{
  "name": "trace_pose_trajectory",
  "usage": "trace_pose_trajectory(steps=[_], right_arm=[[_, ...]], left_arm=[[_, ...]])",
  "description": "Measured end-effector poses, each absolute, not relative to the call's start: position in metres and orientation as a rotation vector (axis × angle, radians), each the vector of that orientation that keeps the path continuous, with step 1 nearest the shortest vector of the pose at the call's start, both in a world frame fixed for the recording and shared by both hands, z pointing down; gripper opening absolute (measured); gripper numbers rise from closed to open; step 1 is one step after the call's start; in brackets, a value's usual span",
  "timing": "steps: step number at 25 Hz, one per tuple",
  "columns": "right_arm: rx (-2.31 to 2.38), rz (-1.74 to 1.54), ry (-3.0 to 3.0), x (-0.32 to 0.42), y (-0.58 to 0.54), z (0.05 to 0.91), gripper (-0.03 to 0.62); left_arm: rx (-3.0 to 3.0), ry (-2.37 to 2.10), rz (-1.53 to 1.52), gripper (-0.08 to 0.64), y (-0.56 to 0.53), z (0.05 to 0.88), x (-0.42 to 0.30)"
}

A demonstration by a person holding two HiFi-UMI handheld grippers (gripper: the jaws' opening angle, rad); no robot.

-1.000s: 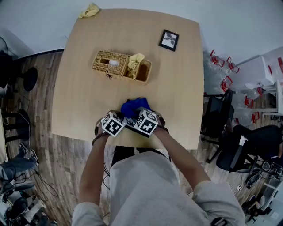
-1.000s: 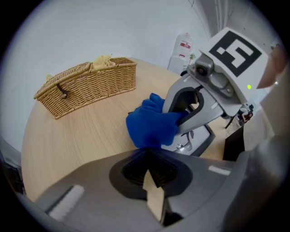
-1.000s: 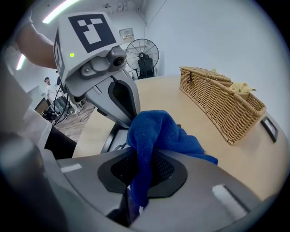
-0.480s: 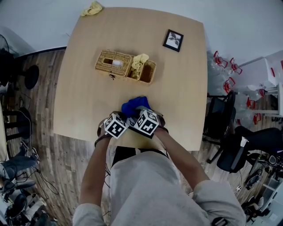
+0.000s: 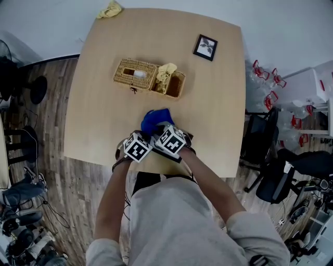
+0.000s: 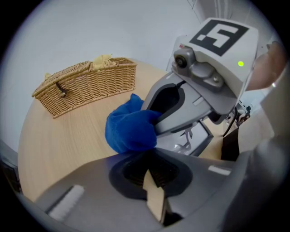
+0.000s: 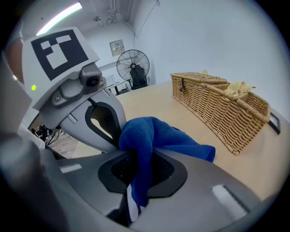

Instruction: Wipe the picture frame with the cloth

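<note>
The picture frame (image 5: 205, 47), black with a dark print, lies at the table's far right, well away from both grippers. A blue cloth (image 5: 155, 120) is bunched at the near edge, and my right gripper (image 5: 170, 140) is shut on it; in the right gripper view the cloth (image 7: 154, 138) hangs down between the closed jaws of the right gripper (image 7: 136, 181). My left gripper (image 5: 137, 147) sits right beside it, to its left. The left gripper (image 6: 152, 176) has its jaws closed with no cloth in them, and the cloth (image 6: 131, 129) lies just ahead of it.
A wicker basket (image 5: 136, 82) with a yellow cloth (image 5: 164, 72) in its open right half stands mid-table, between the grippers and the frame. Another yellow cloth (image 5: 110, 9) lies at the far left corner. Chairs (image 5: 283, 171) stand to the table's right.
The right gripper and the blue cloth have shifted slightly left and away from me. The left gripper has stayed close beside it.
</note>
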State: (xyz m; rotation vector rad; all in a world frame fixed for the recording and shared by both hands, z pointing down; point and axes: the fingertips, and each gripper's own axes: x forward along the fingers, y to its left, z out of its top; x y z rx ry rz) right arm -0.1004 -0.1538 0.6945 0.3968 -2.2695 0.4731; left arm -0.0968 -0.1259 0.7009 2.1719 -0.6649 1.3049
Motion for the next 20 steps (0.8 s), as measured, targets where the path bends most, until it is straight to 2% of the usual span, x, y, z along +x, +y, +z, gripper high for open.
trace_pose_trajectory(steps=[20], right_arm=[[0.429,0.56,-2.207,-0.092,-0.109,0.7,0.046]], left_arm=[[2.2,-0.602,1.291,0.052,-0.125,0.698,-0.098]])
